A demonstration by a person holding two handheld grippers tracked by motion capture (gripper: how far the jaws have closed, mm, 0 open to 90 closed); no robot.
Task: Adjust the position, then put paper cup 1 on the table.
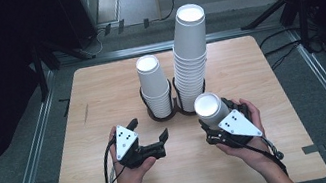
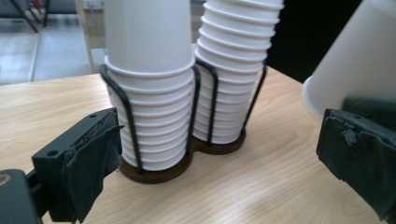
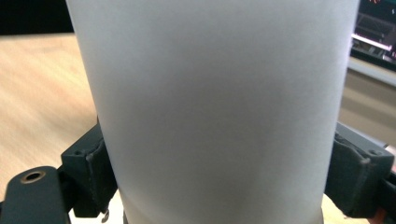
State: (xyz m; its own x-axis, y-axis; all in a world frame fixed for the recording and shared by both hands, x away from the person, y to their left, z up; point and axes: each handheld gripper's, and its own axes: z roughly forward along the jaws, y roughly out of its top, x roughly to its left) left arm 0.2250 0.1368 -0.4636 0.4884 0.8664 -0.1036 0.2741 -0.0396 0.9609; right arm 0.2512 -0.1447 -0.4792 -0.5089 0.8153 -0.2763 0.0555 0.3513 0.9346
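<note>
The right gripper (image 1: 216,115) is pinching a single white paper cup (image 1: 209,108), with one black pad pressing on each side of the cup wall. In the right gripper view the cup (image 3: 215,107) is standing between the two jaws and rising above them. In the high view the cup is sitting bottom up, so its closed white base is facing the camera, and it is leaning a little toward the stacks. The person's right hand (image 1: 248,142) is wrapping around the gripper body from behind.

The left gripper (image 1: 150,132) is holding nothing; its jaws are spread wide, and between them in the left gripper view only the wooden table (image 2: 261,186) is lying. The left hand (image 1: 132,170) is gripping it from below.

Just in front of both grippers a black wire cup holder (image 1: 174,110) is standing on the table (image 1: 101,97). It is carrying two stacks of upturned paper cups: the short stack (image 1: 154,85) is ahead of the left gripper, and the tall stack (image 1: 190,56) is ahead of the right gripper, very near the held cup but apart from it as far as I can tell. In the left gripper view the held cup (image 2: 359,60) is appearing beyond the far jaw.
</note>
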